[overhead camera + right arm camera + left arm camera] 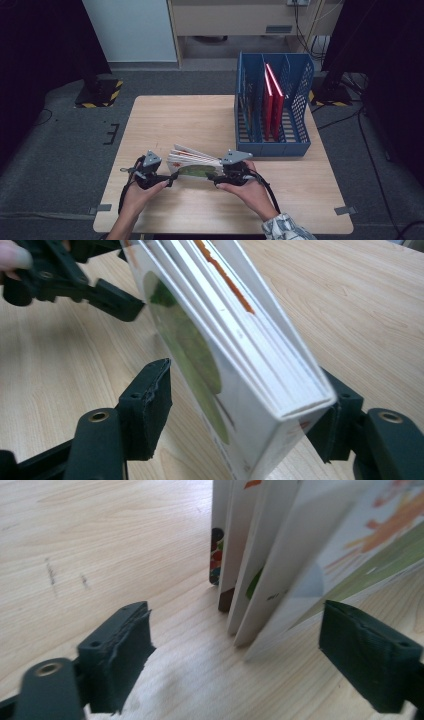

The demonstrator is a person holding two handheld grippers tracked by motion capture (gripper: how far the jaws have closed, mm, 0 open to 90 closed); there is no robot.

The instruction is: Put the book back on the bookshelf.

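Standing between right gripper jaws: book

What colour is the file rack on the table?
Blue; the rack shows best in the high view.

A board book stands on edge near the front of the table, tilted, its pages fanned apart at the end toward the left gripper; that gripper sits at the book's left end, its jaws either side of the spread pages without touching them; the right gripper sits at the book's right end, the spine end lying between its jaws, one jaw against the back cover, the other just apart from the front cover; behind and to the right, at the table's far right corner, stands a file rack; two books stand upright in its middle compartments, and another book in its left one.
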